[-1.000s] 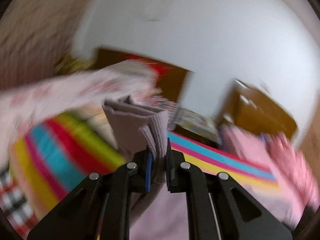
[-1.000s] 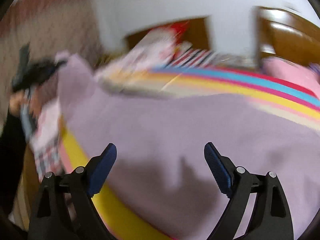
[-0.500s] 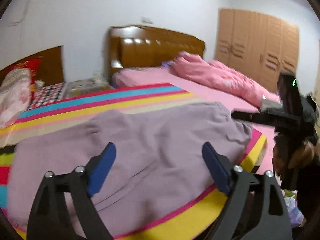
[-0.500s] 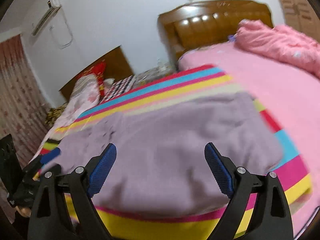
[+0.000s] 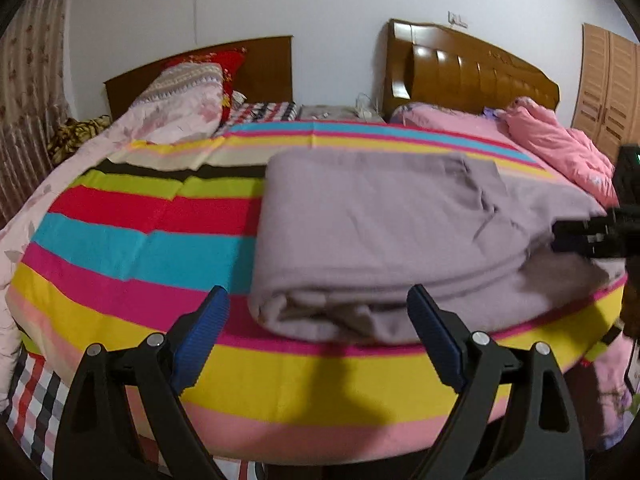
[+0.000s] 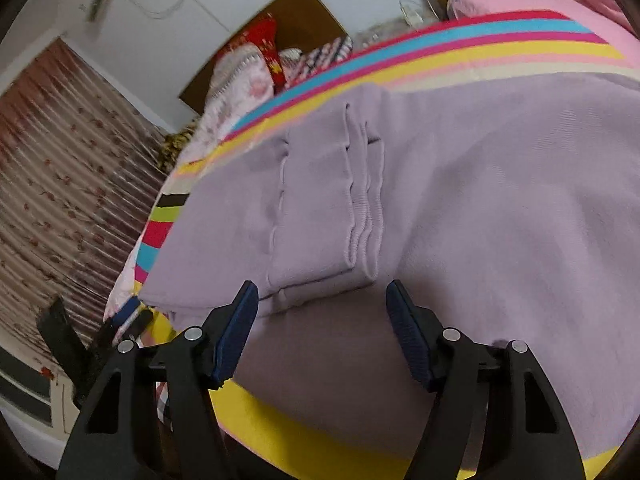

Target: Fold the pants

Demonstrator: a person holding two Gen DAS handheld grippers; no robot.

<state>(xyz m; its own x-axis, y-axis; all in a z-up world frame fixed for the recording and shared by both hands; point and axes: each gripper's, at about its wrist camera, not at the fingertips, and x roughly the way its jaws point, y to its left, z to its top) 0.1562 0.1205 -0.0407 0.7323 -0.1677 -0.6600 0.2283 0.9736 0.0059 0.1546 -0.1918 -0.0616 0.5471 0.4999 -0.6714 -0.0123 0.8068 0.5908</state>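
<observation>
The mauve pants (image 5: 380, 232) lie folded over on the striped blanket (image 5: 140, 248), with the fold edge facing me in the left wrist view. My left gripper (image 5: 318, 312) hovers open just in front of that edge, touching nothing. In the right wrist view the ribbed cuffs (image 6: 356, 208) lie stacked on top of the pants (image 6: 500, 200). My right gripper (image 6: 320, 300) hangs low over the cloth just short of the cuffs. Its jaws are closing and the pads press on nothing. The right gripper (image 5: 592, 236) also shows at the pants' right end in the left wrist view.
A pink bed with a crumpled pink quilt (image 5: 560, 144) adjoins on the right, below a wooden headboard (image 5: 460, 68). A flowered quilt (image 5: 176, 108) and a red pillow lie at the back left. A patterned curtain (image 6: 60, 180) hangs on the left. A wooden wardrobe (image 5: 604, 84) stands far right.
My left gripper let go of the cuffs it held up and now stands open. The pants now lie folded on the bed. My right gripper dropped closer to the cloth, rolled, and its jaws narrowed.
</observation>
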